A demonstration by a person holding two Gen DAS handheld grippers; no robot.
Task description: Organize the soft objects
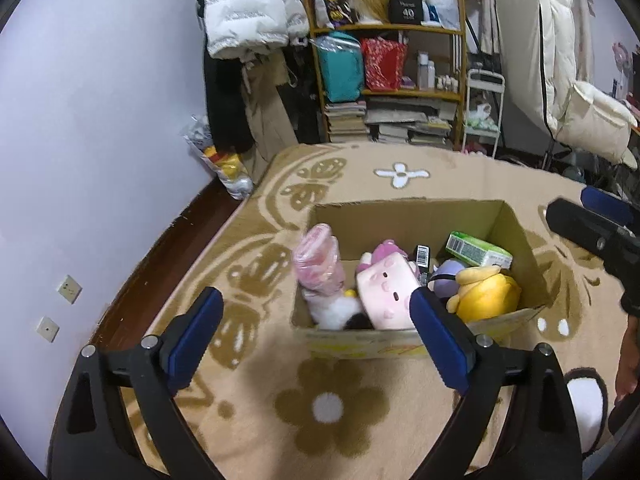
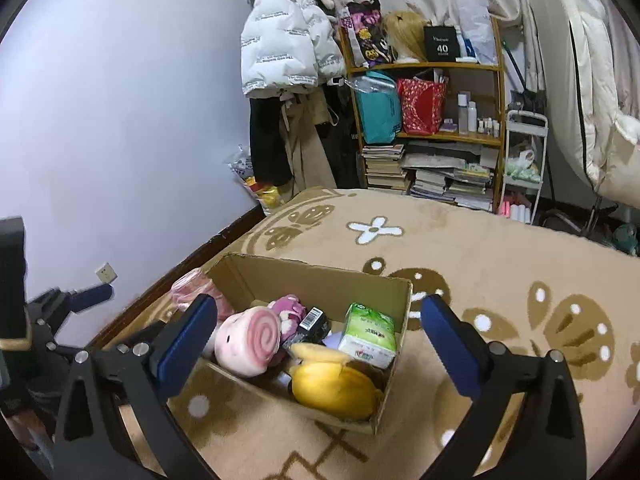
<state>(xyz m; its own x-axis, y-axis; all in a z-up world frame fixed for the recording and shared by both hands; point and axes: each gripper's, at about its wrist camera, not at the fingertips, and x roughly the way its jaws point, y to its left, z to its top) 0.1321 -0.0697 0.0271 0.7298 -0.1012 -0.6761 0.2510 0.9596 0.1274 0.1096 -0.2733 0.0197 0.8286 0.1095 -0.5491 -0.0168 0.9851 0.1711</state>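
Note:
An open cardboard box point(image 1: 404, 216) sits on the beige patterned rug and also shows in the right wrist view point(image 2: 312, 276). It holds a pink pig plush point(image 1: 386, 292) point(image 2: 250, 340), a yellow plush point(image 1: 486, 292) point(image 2: 334, 388), a green tissue pack point(image 1: 478, 250) point(image 2: 368, 334), a pink wrapped bundle point(image 1: 318, 262) point(image 2: 196, 290) and a purple plush point(image 1: 450, 276). My left gripper point(image 1: 316, 304) is open and empty, just in front of the box. My right gripper point(image 2: 320, 312) is open and empty above the box's near side. The right gripper also shows in the left wrist view point(image 1: 592, 228).
A wooden shelf point(image 1: 384, 32) with bags, bottles and stacked books stands at the back, next to hanging coats point(image 1: 248, 8). A plastic bag point(image 1: 220, 160) lies by the wall. A white cart point(image 1: 482, 112) and folded bedding point(image 1: 560, 60) stand at the right.

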